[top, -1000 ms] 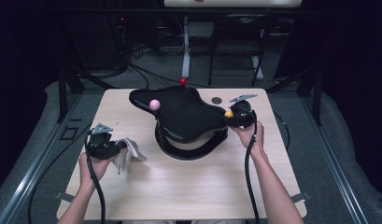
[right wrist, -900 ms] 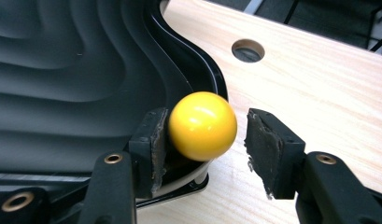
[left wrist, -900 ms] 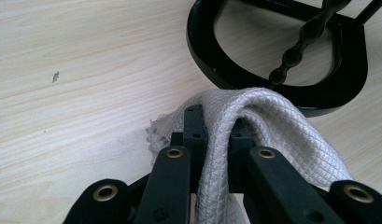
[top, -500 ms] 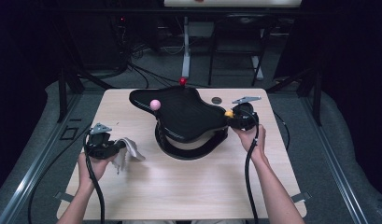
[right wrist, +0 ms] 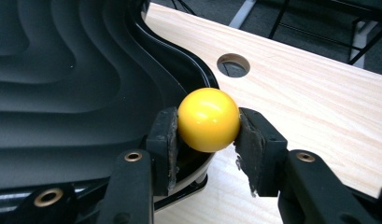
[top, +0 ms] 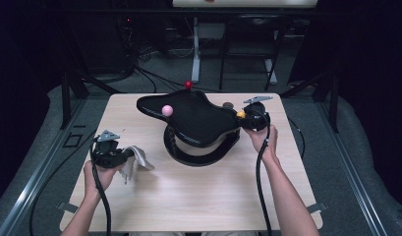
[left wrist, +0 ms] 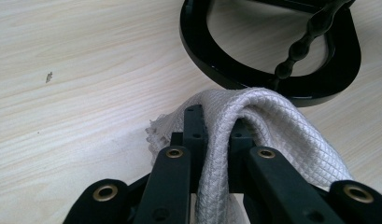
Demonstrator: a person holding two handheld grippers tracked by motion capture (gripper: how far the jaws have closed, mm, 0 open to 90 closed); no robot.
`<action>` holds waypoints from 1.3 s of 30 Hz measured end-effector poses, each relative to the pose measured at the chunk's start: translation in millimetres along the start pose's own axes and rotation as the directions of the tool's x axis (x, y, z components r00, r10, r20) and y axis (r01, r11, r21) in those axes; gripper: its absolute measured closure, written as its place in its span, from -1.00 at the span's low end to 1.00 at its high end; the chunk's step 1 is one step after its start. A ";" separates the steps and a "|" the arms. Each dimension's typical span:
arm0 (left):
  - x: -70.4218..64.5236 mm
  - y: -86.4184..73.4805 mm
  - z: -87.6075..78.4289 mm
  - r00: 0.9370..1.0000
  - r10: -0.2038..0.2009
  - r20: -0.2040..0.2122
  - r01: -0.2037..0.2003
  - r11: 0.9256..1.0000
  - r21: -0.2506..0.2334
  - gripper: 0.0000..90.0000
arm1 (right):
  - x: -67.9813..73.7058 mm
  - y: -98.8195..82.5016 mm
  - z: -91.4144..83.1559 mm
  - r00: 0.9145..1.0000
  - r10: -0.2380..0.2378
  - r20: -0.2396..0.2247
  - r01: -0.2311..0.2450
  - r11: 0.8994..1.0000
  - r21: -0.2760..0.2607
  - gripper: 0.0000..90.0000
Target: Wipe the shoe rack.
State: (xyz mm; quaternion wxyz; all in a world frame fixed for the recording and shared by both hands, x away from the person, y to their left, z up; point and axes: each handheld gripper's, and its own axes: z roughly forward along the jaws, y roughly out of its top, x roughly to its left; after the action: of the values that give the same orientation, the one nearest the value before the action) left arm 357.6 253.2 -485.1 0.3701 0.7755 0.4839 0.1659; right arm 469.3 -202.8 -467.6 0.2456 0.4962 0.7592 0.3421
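Barely anything has shifted since a second ago: both hands sit where they were, but the right gripper's (right wrist: 208,140) jaws have just been closing, and the yellow ball (right wrist: 208,119) is now between them with both pads on it.

Near to far on the high view:

- Left gripper (top: 124,158), 8 o'clock from table centre. Jaws fully together, clamped on the grey cloth (left wrist: 268,121), which drapes over the fingertips in the left gripper view. It hasn't moved. We read it as parked, cloth ready for wiping.
- Black ring base (left wrist: 272,81), roughly table centre, just past the cloth at its 1 o'clock in the left gripper view. A beaded black stem (left wrist: 303,42) rises across it.
- Black tray (top: 198,120) sits on top of the ring, contoured with ridges inside. Pink ball (top: 167,110) at its 10 o'clock, red ball (top: 188,84) at 12 o'clock on the far rim.
- The yellow ball is at the tray's 3 o'clock edge, held by the right gripper at the rim.
- Round hole (right wrist: 233,64) in the table (top: 198,196) just beyond, 1 o'clock from the ball.

Step in hand, our read: grip on the yellow ball is just made, no lift yet.

Next move, as we judge it: raise the ball straight up clear of the tray lip before any sideways travel. The ball is smooth and round, so the pinch needs to stay centred or it squirts out. Rim is tight against the left pad; watch for snagging.
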 end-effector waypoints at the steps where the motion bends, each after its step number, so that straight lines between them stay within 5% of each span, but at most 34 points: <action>1: 0.0 -0.1 -0.1 1.000 0.001 0.000 -0.001 1.000 0.000 0.84 | -0.7 1.8 0.7 1.000 0.004 -0.002 -0.004 1.000 0.011 0.31; 12: -2.8 0.2 -1.1 1.000 0.013 0.002 -0.013 1.000 -0.002 0.84 | -3.0 12.2 10.7 1.000 0.018 0.012 -0.018 0.999 0.029 0.29; 15: -1.7 -0.6 -1.1 1.000 0.011 0.002 -0.011 1.000 -0.007 0.84 | -3.6 11.1 9.1 0.999 0.042 0.006 -0.042 0.999 0.010 0.07; 20: 0.9 -0.5 -3.4 1.000 0.007 -0.003 -0.007 1.000 -0.013 0.84 | -5.1 2.8 -9.3 0.999 0.046 -0.022 -0.047 0.998 -0.036 -0.22; 28: 1.5 0.1 -3.6 1.000 0.002 -0.003 -0.002 1.000 -0.011 0.84 | -12.3 -23.1 -46.9 0.995 0.075 -0.061 -0.080 0.993 -0.086 -0.43; 34: 2.9 1.2 -2.5 1.000 0.002 -0.007 -0.002 1.000 -0.009 0.84 | 2.4 -50.1 -63.3 0.993 0.062 -0.098 -0.069 0.995 -0.071 -0.52; 39: 3.1 1.8 -3.6 1.000 0.001 -0.009 -0.001 1.000 -0.013 0.84 | 27.5 -69.9 -68.3 0.992 0.000 -0.124 -0.005 0.999 -0.046 -0.56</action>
State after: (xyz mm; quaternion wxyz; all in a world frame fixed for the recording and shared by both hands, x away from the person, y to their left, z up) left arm 358.0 257.0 -481.7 0.3730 0.7725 0.4840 0.1727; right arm 369.1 -215.4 -477.8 0.2090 0.4692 0.7643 0.3899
